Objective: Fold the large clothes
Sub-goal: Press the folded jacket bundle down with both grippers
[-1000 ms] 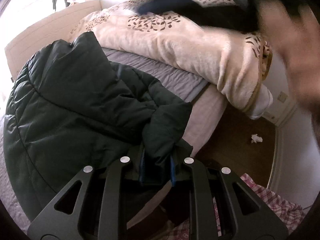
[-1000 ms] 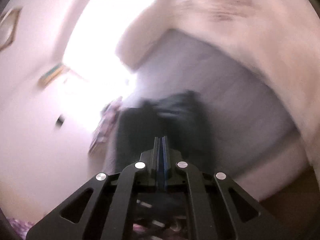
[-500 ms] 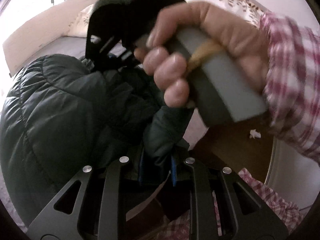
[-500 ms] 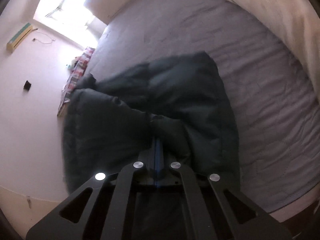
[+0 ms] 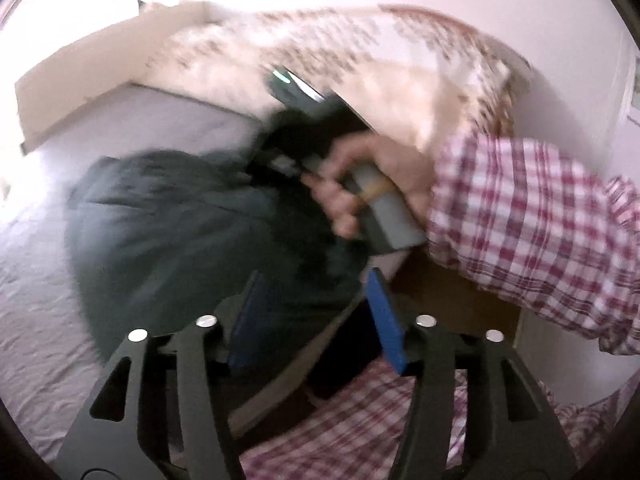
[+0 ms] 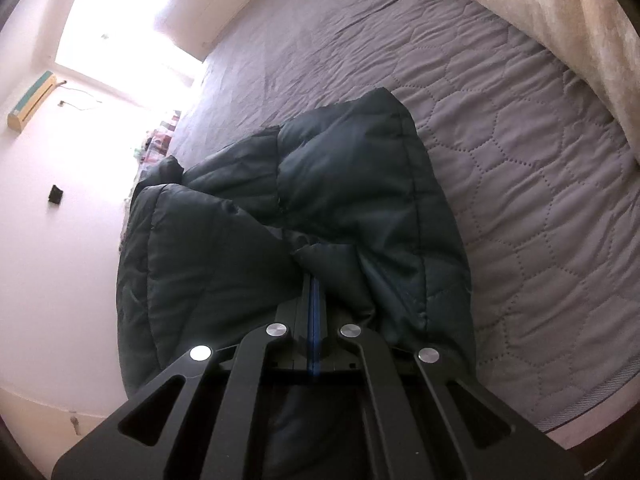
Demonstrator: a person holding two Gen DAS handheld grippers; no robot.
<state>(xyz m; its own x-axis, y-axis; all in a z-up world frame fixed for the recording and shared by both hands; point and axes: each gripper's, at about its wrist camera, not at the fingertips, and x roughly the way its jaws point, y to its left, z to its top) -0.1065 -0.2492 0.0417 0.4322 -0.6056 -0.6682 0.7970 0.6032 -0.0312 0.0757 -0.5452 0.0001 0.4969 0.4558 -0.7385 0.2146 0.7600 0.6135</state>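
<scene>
One bed (image 6: 520, 128) is seen, its grey quilted cover filling the right wrist view from twelve to four o'clock. On it lies one dark green padded jacket (image 6: 320, 200), bunched at the centre of that view and reaching down to seven o'clock; it sits near the bed's edge. One cream patterned blanket (image 5: 360, 64) is heaped along twelve to two o'clock in the left wrist view.

Two grippers are counted. The right gripper (image 6: 314, 280) is pressed together on a fold of the jacket, its blue pads pinched tight at six o'clock. The left gripper (image 5: 316, 304) has just been opening: its jaws are spread, and the jacket's edge lies beyond and between them, seemingly released, though blur makes contact hard to judge. One hand (image 5: 372, 176) in a checked sleeve (image 5: 532, 216) is seen at three o'clock, holding the right gripper's handle.

The step is judged to be a fold being laid over. It would be done well if the pinched fold were drawn across low and flat, the padding being pressed down so that trapped air is let out, and the left gripper were re-seated on the opposite edge before anything is pulled.
</scene>
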